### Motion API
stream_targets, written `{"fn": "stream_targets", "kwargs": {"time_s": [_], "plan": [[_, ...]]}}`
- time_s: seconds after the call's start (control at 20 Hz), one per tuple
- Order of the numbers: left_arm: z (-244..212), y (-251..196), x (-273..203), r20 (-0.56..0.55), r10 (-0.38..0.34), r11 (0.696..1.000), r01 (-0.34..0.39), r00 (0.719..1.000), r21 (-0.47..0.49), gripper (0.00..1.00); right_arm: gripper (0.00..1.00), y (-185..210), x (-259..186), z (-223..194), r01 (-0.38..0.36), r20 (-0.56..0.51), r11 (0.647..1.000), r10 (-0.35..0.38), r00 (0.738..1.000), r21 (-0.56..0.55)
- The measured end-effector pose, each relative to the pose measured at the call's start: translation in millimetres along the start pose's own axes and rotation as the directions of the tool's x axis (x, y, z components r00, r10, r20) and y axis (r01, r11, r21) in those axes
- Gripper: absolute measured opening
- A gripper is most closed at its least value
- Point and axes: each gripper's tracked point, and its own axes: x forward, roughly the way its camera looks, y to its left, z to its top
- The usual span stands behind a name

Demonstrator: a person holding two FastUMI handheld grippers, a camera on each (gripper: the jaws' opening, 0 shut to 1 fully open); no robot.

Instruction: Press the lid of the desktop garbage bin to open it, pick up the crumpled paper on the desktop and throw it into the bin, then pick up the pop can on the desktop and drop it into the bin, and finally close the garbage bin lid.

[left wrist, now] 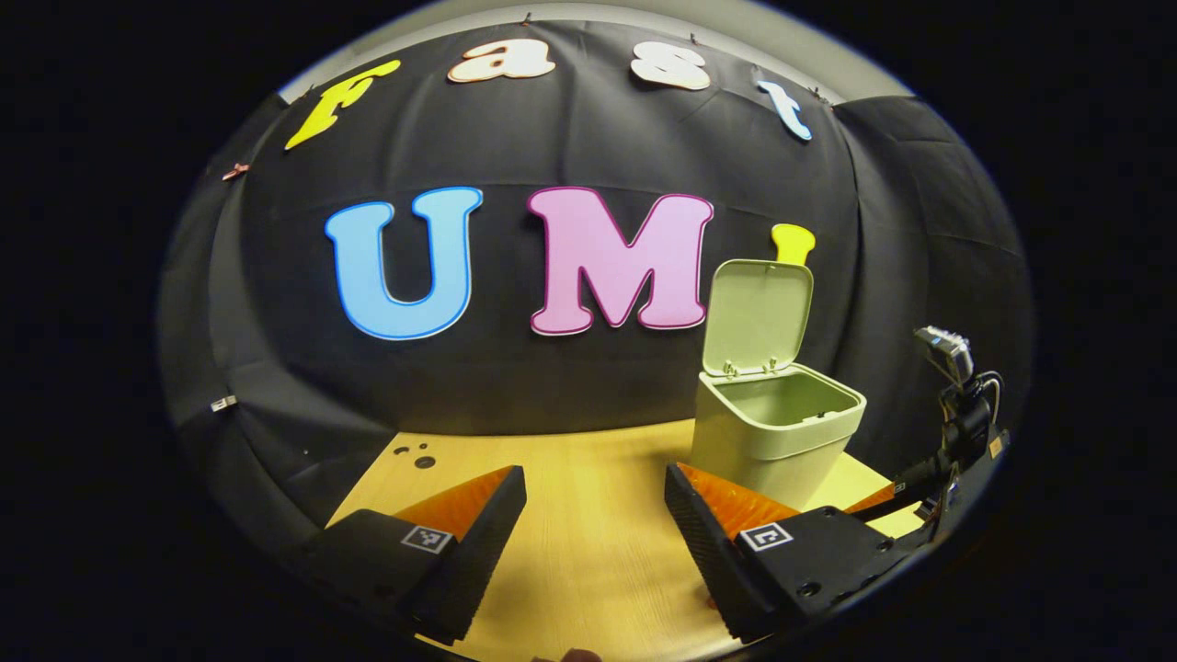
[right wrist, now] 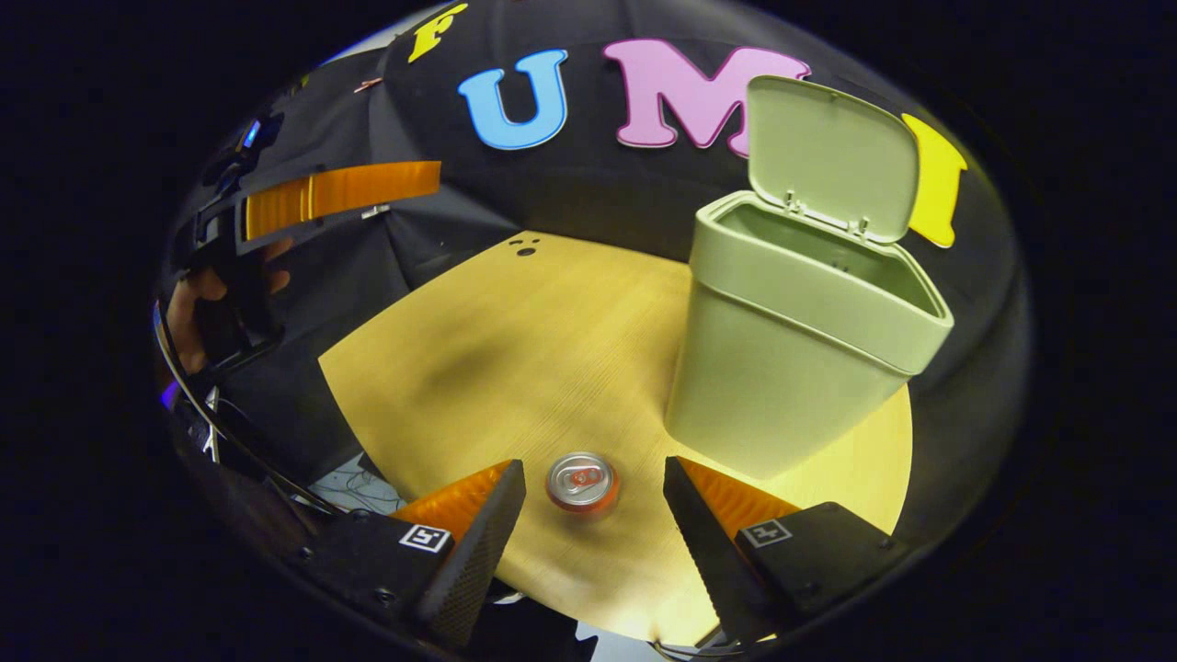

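Observation:
The pale green bin (left wrist: 777, 432) stands on the wooden desktop (left wrist: 588, 515) with its lid (left wrist: 759, 314) tipped up and back. In the right gripper view the bin (right wrist: 791, 340) rises at the right, its lid (right wrist: 832, 156) raised. The pop can (right wrist: 581, 481) stands upright on the desktop, seen from above, between the tips of my right gripper (right wrist: 593, 492), which is open and hovers over it. My left gripper (left wrist: 596, 496) is open with nothing between its fingers, left of the bin. The right gripper (left wrist: 956, 432) shows at the far right of the left gripper view.
The wooden desktop (right wrist: 515, 368) ends in a curved front edge, with black cloth behind and to the sides. A hand (right wrist: 198, 308) holds the left gripper (right wrist: 313, 198) at the far left of the right gripper view. Cables (right wrist: 359, 487) lie below the table edge.

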Motion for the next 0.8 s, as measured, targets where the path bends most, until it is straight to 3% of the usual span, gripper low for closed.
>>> {"fn": "stream_targets", "kwargs": {"time_s": [0.35,0.8], "plan": [[-23.3,19.6,-30.6,-0.035,0.079,0.996,-0.08,0.996,-0.025,0.97,0.98,5.6,34.8,-22.7,-0.049,-0.097,0.995,0.04,0.994,-0.092],[-36.3,37.9,-48.4,-0.069,0.143,0.989,-0.145,0.987,-0.032,0.97,0.98,6.8,79.4,-58.7,-0.072,-0.212,0.985,0.038,0.976,-0.154]]}}
